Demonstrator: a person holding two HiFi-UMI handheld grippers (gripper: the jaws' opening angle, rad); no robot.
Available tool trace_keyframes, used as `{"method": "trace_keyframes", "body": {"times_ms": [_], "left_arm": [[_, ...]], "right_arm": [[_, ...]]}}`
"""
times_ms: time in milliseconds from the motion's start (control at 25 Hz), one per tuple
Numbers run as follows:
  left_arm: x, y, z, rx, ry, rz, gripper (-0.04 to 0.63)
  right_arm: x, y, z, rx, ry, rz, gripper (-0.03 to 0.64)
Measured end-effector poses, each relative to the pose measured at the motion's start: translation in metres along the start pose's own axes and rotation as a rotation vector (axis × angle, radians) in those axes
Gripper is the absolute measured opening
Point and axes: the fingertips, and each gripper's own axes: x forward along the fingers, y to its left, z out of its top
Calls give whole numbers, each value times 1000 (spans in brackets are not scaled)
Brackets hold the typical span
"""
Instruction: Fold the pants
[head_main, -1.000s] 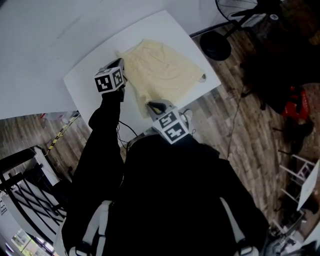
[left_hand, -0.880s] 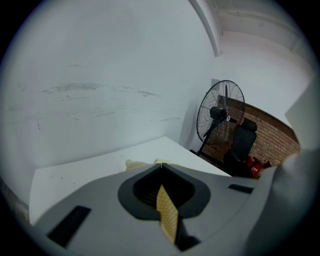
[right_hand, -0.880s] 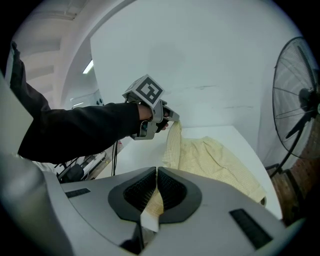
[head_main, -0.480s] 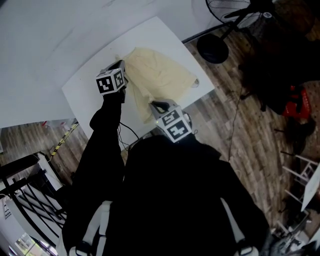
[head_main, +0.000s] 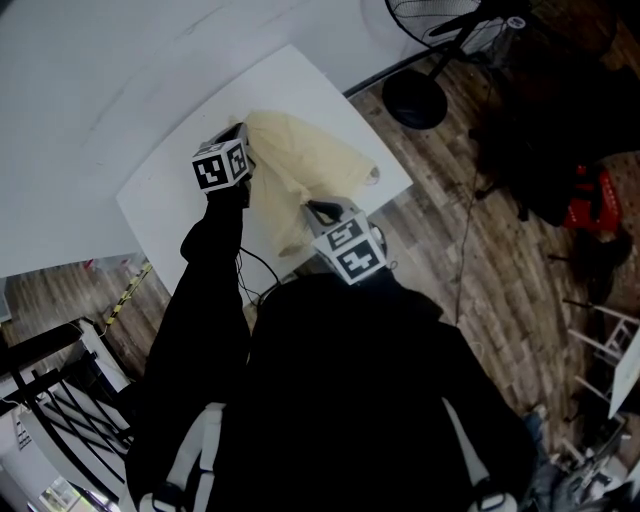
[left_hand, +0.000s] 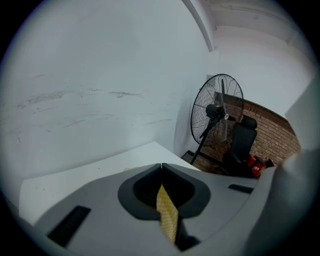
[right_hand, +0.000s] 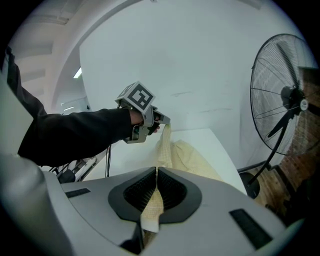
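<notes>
- Step in hand, I'd say: the first fold. Both grippers have one edge of the pants (head_main: 312, 160) picked up off the bench (head_main: 170, 195).
- Left gripper (head_main: 244, 138): jaws together on a thin strip of pale yellow cloth. In its own view the strip sits right in the seam betw. the jaws and runs back toward the camera.
- Right gripper (head_main: 318, 211): jaws clamped on cloth too. A fold of it is pinched betw. them and hangs below.
- From the right jaws the cloth climbs ahead to the left gripper's tip, fairly taut. The rest of the pants droops beyond & to the right of that line, w/ the far part lying on the bench.
- Next move prob. calls for carrying the held edge over the part that lies flat, both grippers level & kept apart so the edge doesn't sag.
- Then lower it so the edges line up, and only then let go.
</notes>
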Motion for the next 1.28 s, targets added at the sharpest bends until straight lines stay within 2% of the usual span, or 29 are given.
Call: {"method": "trace_keyframes", "body": {"times_ms": [440, 760, 1280], "left_arm": [[33, -30, 19, 7, 4, 24, 6], [63, -45, 16, 7, 38, 39, 6], [102, -63, 3, 1, 89, 44, 7]], "right_arm": [[-14, -66, 1, 30, -12, -42, 14], [-13, -107, -12, 62, 23, -56, 14], [-5, -150, -34, 110, 77, -79, 14]]}}
